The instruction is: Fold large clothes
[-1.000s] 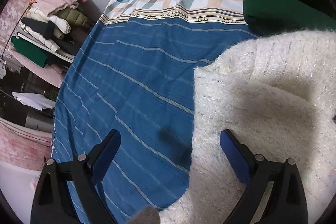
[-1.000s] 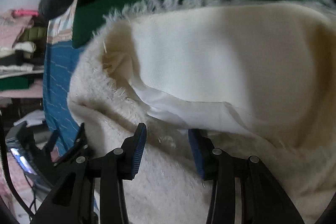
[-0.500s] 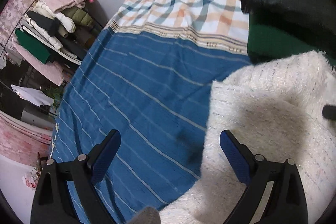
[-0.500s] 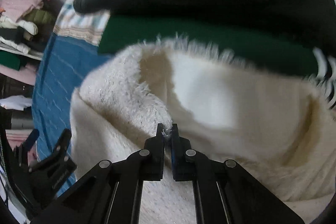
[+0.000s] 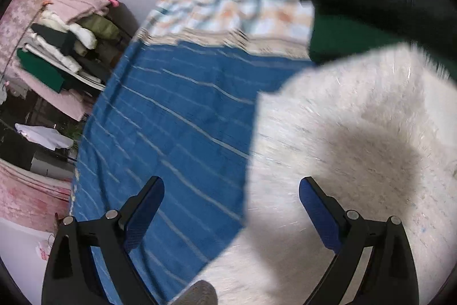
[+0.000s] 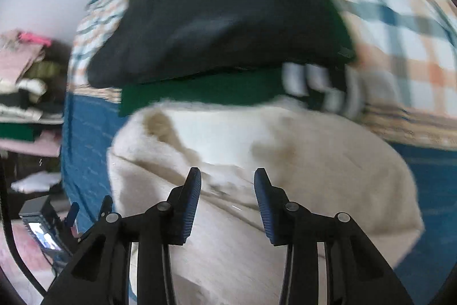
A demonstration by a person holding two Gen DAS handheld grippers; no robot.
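Observation:
A fluffy cream-white sweater lies folded on the blue striped bedspread; it also shows in the right wrist view. My left gripper is open and empty above the sweater's left edge, one finger over the bedspread and one over the sweater. My right gripper is open and empty just above the sweater's middle. A black garment on a folded green one lies right behind the sweater.
A checked sheet covers the far part of the bed. A rack of stacked folded clothes stands to the left of the bed against the wall. The bed's left edge drops to a cluttered floor.
My right gripper was shut on a fold of the sweater half a second ago; now it is open and has let go and pulled back. The left gripper stayed open, drifting slightly.

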